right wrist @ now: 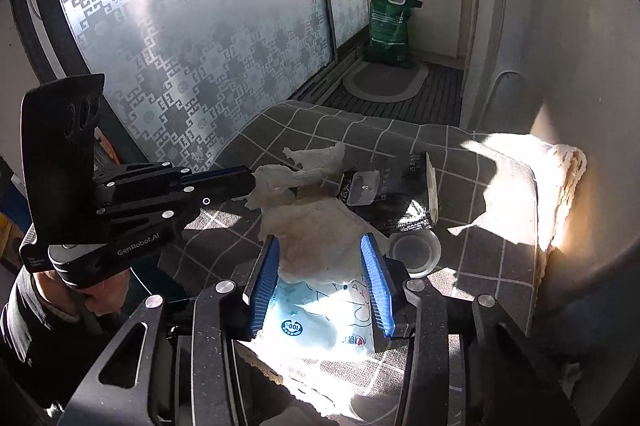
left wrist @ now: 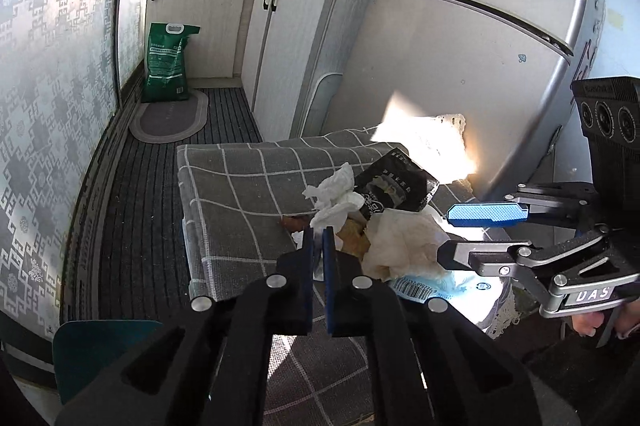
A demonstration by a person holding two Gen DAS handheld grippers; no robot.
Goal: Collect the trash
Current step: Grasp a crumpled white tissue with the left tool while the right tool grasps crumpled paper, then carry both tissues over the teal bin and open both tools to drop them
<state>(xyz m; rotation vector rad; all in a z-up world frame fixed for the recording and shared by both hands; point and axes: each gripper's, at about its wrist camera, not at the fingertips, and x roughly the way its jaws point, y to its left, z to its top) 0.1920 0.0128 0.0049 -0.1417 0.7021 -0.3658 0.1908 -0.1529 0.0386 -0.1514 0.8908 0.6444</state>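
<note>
Trash pile sits uncollected on the checked tabletop (left wrist: 240,194): left tool (right wrist: 256,186) clenched on a white tissue (right wrist: 304,166), right tool (right wrist: 320,282) straddling crumpled paper (right wrist: 316,238), black packet (right wrist: 404,194) at one o'clock.
</note>
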